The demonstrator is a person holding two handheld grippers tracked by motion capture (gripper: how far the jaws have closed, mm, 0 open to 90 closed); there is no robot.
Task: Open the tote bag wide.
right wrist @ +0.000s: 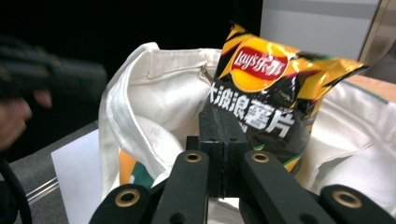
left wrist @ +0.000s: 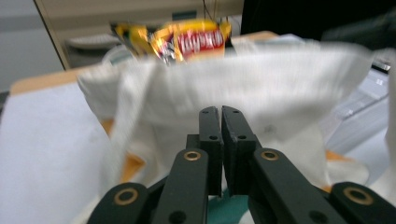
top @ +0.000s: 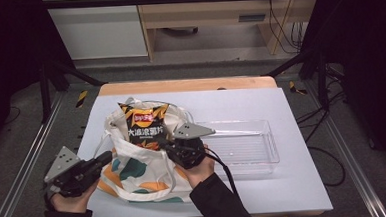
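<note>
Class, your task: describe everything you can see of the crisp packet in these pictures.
The crisp packet is a glossy black and orange foil bag with a red and yellow Lay's logo and white Chinese characters. It looks sealed and puffed. It stands upright in the open mouth of the white tote bag, its top half sticking out. The right gripper, jaws shut, is at its lower left edge; whether it pinches the foil is unclear.

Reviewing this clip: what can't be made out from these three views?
- Lower part of the chip bag: hidden inside the tote bag, high view.
- Whether the left tool pinches cloth: its shut jaws hide the contact; left gripper view is blurred.
- Whether the right tool grips the chip bag or cloth: its own jaws cover the spot.
- Clear tray: any small contents are too faint to tell.
</note>
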